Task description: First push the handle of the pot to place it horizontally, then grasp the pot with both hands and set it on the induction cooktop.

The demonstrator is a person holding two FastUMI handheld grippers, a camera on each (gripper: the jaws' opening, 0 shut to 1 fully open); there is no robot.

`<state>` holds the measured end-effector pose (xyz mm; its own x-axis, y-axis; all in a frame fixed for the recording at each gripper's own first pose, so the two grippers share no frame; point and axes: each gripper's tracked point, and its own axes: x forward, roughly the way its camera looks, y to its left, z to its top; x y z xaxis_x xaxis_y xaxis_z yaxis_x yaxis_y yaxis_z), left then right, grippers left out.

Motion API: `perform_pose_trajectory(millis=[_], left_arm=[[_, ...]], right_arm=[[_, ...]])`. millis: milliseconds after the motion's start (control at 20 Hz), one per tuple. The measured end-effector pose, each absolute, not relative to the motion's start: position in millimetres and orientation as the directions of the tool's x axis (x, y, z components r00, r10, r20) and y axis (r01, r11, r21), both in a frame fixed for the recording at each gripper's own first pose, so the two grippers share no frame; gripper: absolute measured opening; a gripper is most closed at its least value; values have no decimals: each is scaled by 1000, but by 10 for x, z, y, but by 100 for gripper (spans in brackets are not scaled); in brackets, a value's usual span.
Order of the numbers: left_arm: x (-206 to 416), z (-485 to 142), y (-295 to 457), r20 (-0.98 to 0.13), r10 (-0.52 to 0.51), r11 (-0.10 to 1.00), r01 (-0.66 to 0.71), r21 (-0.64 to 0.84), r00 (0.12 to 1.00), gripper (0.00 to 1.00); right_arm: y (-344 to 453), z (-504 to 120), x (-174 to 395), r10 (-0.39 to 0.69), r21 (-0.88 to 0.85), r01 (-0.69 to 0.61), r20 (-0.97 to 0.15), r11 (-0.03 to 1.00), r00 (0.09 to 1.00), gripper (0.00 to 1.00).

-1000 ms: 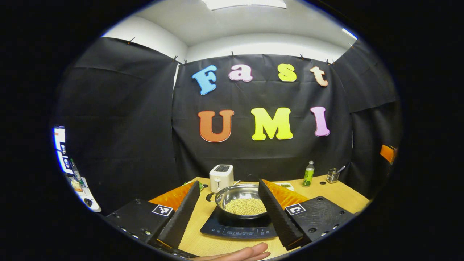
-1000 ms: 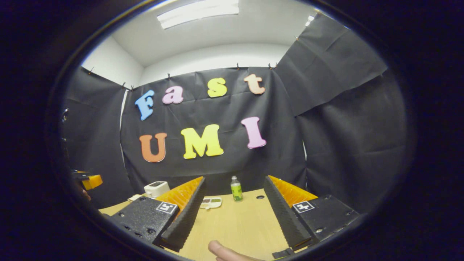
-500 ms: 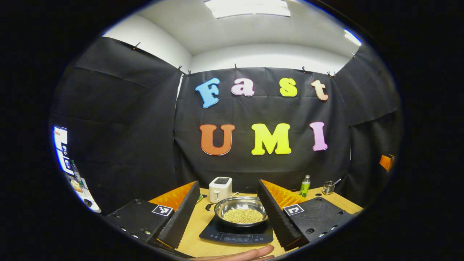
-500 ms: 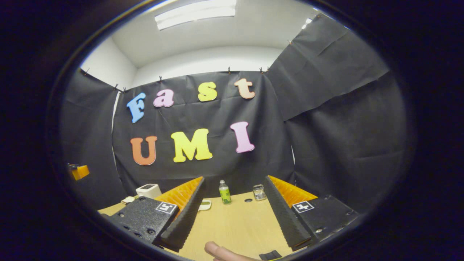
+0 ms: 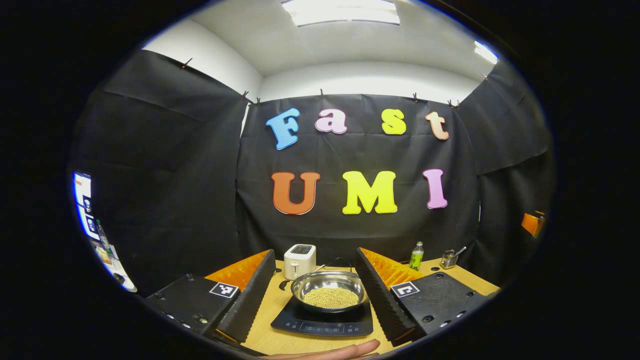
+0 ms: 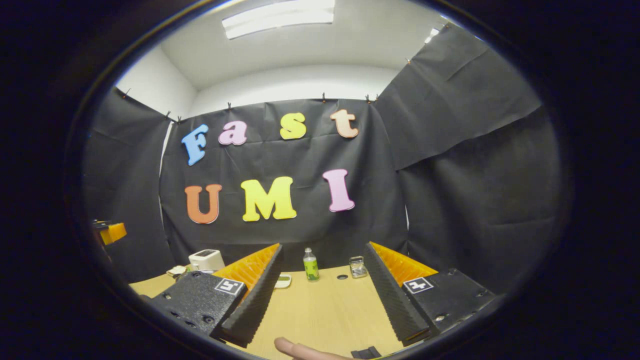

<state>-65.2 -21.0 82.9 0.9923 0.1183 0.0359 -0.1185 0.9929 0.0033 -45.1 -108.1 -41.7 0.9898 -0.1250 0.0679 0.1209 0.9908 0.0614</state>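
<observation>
left gripper [image 5: 315,287] spread wide, nothing between the fingers. straight ahead of it, framed in the gap: the pot [image 5: 330,291], a shiny steel bowl sitting on the induction cooktop [image 5: 322,322], which lies on the table [image 5: 470,276]. pot holds a bed of small pale grains. handle too small to make out. right gripper [image 6: 322,287] also spread, empty, facing bare tabletop with a green bottle [image 6: 310,265] far ahead.

judgement: pot rigid, thin-walled, smooth and likely slippery; loose grains add weight and will shift if tipped. best hold is opposite sides of the rim, kept level.
</observation>
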Motion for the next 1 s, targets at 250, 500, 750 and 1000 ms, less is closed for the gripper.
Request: perform_pose_trajectory(millis=[250,500,750,1000], left_arm=[[-641,791,-421,22,52,999,-52,-16,998,95],[-610,698,-530,-6,35,999,-35,-14,999,95],[-608,640,-639,-20,12,1000,-12,-11,1000,95],[-648,672,-549,-11,19,1000,-19,-15,1000,95]], right_arm=[[-1092,-455,-489,-104,63,100,68,993,992,96],[-1091,-517,-477,-60,70,55,68,996,996,96],[-1105,-475,-467,-74,47,71,83,996,994,95],[-1013,-442,-423,-66,48,62,88,997,994,96]])
